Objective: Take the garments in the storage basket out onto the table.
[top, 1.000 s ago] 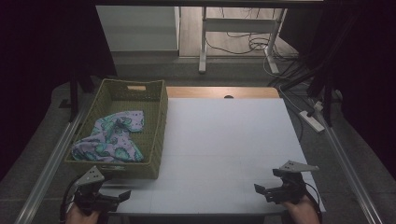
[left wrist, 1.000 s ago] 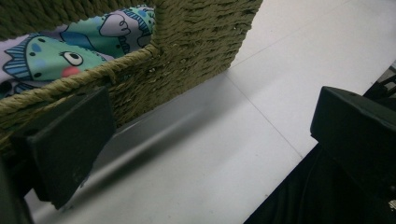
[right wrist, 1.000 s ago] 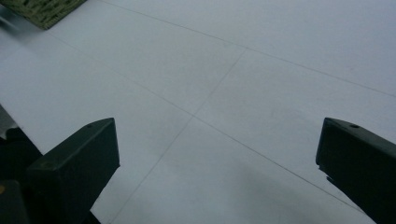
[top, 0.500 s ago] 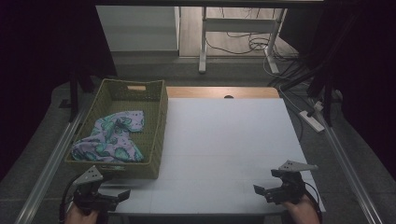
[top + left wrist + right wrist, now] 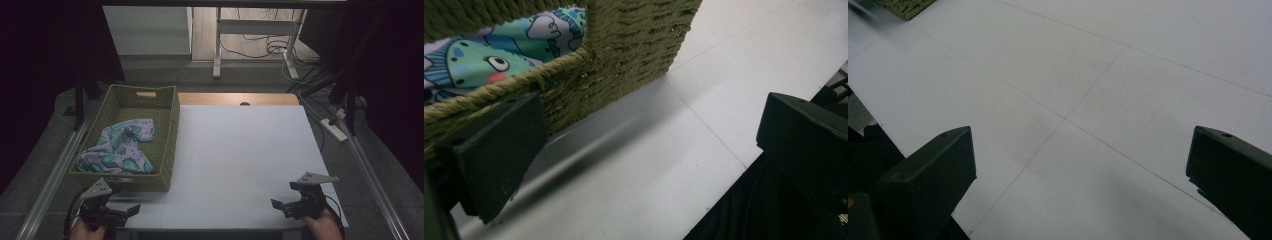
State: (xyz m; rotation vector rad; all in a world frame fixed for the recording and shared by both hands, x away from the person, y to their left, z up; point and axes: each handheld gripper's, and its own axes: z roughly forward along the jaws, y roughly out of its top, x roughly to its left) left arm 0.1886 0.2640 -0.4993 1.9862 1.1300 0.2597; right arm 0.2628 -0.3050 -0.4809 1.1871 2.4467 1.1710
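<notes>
Looking down from the high view, a woven green basket (image 5: 165, 145) sits on the left part of the white tabletop (image 5: 240, 150), and a patterned cloth (image 5: 120, 147) in mint, lilac and white lies crumpled inside it, bunched toward the near end. The left gripper (image 5: 131, 211) hovers at the near left corner of the tabletop, just in front of the basket's near wall, held by a hand at the bottom edge. The right gripper (image 5: 280, 206) hangs over the near right corner, well apart from the basket, with a grey plate on top.

From the left gripper view, the two black jaws of the left gripper (image 5: 649, 165) stand wide apart with nothing between them. The basket (image 5: 634, 45) rises just beyond the left jaw, and through a handle opening in its wall the cloth (image 5: 484, 60) shows a cartoon fish print. White tabletop (image 5: 734, 75) runs off to the right.

From the right gripper view, the right gripper (image 5: 1080, 170) is likewise spread wide and empty, above bare tabletop (image 5: 1098, 65) crossed by thin seams. A corner of the basket (image 5: 905, 6) peeks in at the top left.
</notes>
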